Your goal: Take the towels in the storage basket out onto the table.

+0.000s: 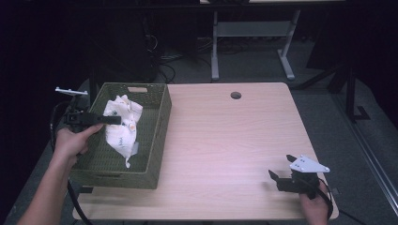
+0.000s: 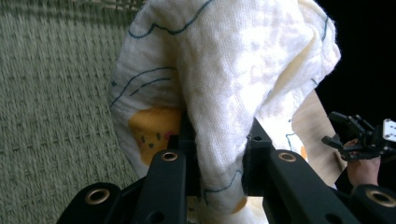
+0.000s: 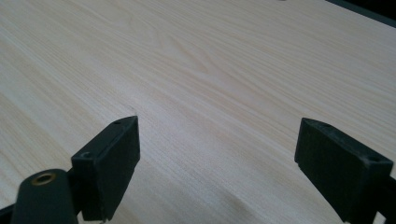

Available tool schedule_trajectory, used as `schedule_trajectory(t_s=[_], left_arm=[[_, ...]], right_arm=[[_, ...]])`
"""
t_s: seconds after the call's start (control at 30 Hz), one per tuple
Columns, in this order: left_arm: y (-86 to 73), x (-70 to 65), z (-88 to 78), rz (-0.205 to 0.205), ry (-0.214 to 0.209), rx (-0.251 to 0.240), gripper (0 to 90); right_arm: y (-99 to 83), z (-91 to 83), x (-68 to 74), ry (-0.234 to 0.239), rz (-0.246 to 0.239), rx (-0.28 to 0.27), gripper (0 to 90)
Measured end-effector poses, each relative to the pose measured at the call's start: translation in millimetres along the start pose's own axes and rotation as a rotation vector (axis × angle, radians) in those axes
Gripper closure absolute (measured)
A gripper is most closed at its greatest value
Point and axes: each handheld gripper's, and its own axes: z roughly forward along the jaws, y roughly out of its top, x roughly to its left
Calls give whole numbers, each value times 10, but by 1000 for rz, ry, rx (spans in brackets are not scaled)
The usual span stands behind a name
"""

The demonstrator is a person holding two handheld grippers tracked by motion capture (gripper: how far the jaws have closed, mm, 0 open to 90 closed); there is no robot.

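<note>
A white cloth [image 1: 122,124] with blue lines and orange prints hangs over the inside of a green woven basket [image 1: 159,136] at the table's left. My left gripper [image 1: 112,120] is shut on the cloth [image 2: 219,93]; its black jaws pinch a fold of the fabric from both sides [image 2: 219,158]. The cloth's lower end drapes down onto the basket floor. My right gripper [image 1: 280,169] rests low over the wooden table [image 1: 225,136] near its front right corner, jaws wide apart with nothing between them [image 3: 217,154].
The basket wall [image 2: 51,102] stands close behind the cloth. A round cable hole [image 1: 235,95] sits near the table's far edge. Beyond the table are a dark floor, cables and a white desk frame [image 1: 251,33].
</note>
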Motion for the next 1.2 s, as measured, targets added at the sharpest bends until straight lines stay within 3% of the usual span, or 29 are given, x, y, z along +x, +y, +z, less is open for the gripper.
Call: schedule_trajectory(t_s=[0.07,0.27,0.73,0.93,1.2], left_arm=[[24,-35,-26,6,8,-7,746],[66,-123,-40,23,-22,-12,747],[171,-565,74,125,-59,2,746],[208,-787,219,171,-84,28,746],[236,-913,373,196,-96,54,745]], right_arm=[[3,5,1,1,-4,0,137],[7,6,4,1,-7,-2,137],[8,2,4,0,-4,-4,137],[12,-6,-1,0,-4,-10,137],[8,-20,-10,1,-7,-16,137]])
